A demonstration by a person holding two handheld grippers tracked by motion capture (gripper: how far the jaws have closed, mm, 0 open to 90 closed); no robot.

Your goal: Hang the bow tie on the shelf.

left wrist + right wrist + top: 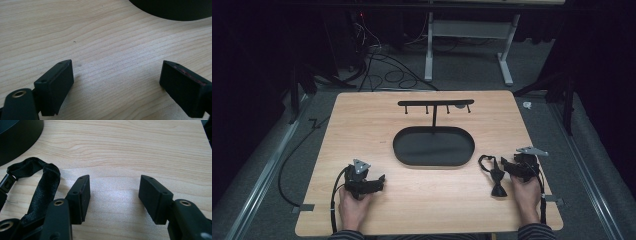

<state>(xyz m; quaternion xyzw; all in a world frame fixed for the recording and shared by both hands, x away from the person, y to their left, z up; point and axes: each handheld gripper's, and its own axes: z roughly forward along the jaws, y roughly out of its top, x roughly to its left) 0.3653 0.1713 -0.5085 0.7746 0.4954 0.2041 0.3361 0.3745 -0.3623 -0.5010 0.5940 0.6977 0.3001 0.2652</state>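
Observation:
A black bow tie [498,176] with its strap loop lies on the wooden table [362,125] at the front right. My right gripper [511,166] rests just right of it, open, with bare wood between its jaws [115,178]. The strap [42,182] curls beside the left jaw, outside it. At the front left, my left gripper [379,181] sits low over the table, open and holding nothing [116,66]. A black oval tray [402,145] lies mid-table, and a thin post rises from it to a hook bar [435,103]. The tray's edge [175,10] [17,137] shows in both gripper views.
A person's hands hold both grippers from the near edge. Cables trail off the table's left side [287,165] and lie across the floor behind. A white desk frame [467,30] stands beyond the far edge. Metal rails [267,165] run along both sides of the table.

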